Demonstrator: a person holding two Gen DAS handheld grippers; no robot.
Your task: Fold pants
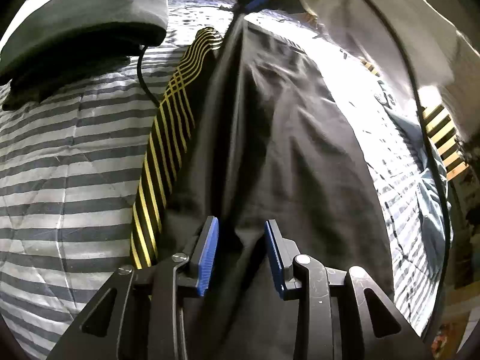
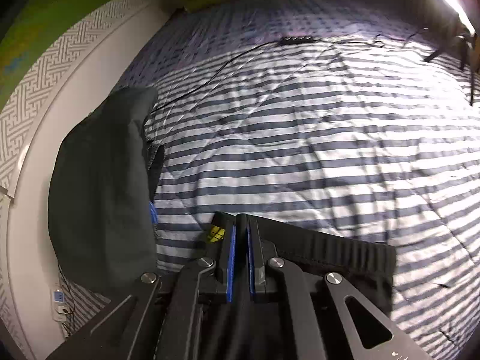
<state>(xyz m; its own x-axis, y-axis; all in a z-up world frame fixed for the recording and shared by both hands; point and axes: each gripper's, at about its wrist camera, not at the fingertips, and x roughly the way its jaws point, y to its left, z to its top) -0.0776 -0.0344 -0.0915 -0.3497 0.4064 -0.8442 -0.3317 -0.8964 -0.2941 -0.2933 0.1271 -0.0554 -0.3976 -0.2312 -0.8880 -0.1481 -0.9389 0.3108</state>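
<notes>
Black pants (image 1: pixel 285 150) with a yellow striped side panel (image 1: pixel 171 126) are stretched long over the striped bedcover (image 1: pixel 60 165), rising toward the far end. My left gripper (image 1: pixel 241 240) hovers open at the near end, its blue pads (image 1: pixel 210 255) apart on either side of a raised fold of the black cloth. In the right wrist view my right gripper (image 2: pixel 241 231) is shut on the pants' ribbed waistband (image 2: pixel 330 246), holding it just above the bedcover (image 2: pixel 300 135). A bit of the yellow pattern (image 2: pixel 216 234) shows left of its fingers.
A dark grey cushion (image 1: pixel 90 21) (image 2: pixel 102 195) lies beside the white headboard (image 2: pixel 90 75). A thin black cable (image 2: pixel 225 63) runs across the bed to a power strip (image 2: pixel 297 40). Tripod legs (image 2: pixel 465 54) stand at the far right. A person's grey clothing (image 1: pixel 375 15) fills the upper right.
</notes>
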